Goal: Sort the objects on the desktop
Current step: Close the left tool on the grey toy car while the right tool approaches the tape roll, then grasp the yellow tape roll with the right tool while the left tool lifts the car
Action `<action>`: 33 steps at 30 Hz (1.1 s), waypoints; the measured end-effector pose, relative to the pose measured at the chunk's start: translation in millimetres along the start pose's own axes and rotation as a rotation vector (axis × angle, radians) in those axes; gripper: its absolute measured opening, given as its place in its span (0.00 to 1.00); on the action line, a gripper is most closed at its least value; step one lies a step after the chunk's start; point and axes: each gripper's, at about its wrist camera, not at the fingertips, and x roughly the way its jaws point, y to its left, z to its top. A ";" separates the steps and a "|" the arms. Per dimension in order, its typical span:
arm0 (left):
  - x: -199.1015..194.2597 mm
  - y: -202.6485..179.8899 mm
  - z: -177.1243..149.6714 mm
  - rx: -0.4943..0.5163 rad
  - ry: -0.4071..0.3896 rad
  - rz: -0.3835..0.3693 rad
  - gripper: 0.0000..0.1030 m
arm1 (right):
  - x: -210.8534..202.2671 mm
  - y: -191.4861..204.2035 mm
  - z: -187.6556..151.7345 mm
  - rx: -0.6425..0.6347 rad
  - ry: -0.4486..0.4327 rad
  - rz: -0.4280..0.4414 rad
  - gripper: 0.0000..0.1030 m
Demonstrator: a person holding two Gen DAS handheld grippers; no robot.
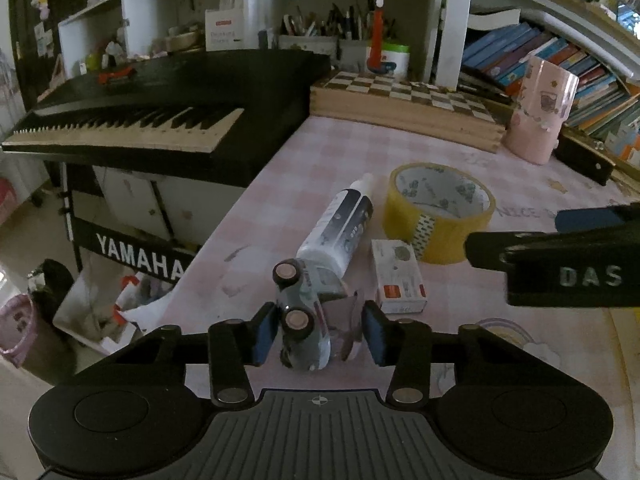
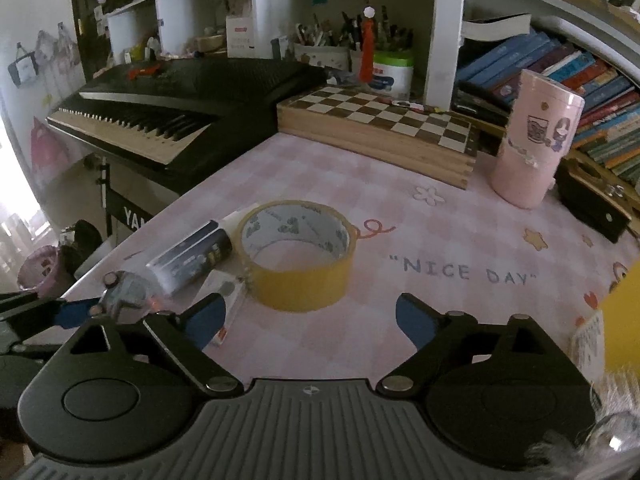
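A small grey toy car (image 1: 304,320) lies on its side on the pink checked desk mat (image 1: 280,184), near the left edge. My left gripper (image 1: 316,332) is shut on it, blue pads (image 1: 266,334) pressing both sides. Just beyond lie a white tube (image 1: 340,224), a small white box (image 1: 400,276) and a yellow tape roll (image 1: 436,216). My right gripper (image 2: 312,308) stands open and holds nothing, just short of the tape roll (image 2: 296,256). It enters the left wrist view as the right gripper (image 1: 516,232). The toy car (image 2: 124,292) shows at the lower left in the right wrist view.
A wooden chessboard box (image 2: 380,128) and a pink cylinder (image 2: 532,144) stand at the back of the desk. A black keyboard (image 1: 160,112) sits off the left edge, with floor clutter below. Books fill the shelves (image 2: 580,80) on the right. A yellow object (image 2: 620,320) is at the right edge.
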 end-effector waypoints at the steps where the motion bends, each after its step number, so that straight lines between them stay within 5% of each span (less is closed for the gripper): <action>1: 1.3 -0.6 0.3 0.000 0.001 0.002 0.44 | 5.3 -0.9 2.0 -0.006 0.005 0.004 0.91; 8: 4.9 -1.2 3.9 0.000 -0.001 0.003 0.43 | 39.1 0.5 15.8 -0.064 0.011 0.034 0.97; 15: -10.9 15.8 9.4 -0.121 -0.035 -0.036 0.43 | 70.5 0.6 27.1 -0.074 0.031 0.057 0.97; 20: -17.4 23.0 10.7 -0.158 -0.042 -0.050 0.43 | 86.9 -2.9 32.5 -0.036 0.064 0.060 0.86; 33: -34.7 19.8 10.5 -0.083 -0.091 -0.088 0.43 | 46.0 -9.9 29.5 -0.029 -0.009 0.037 0.85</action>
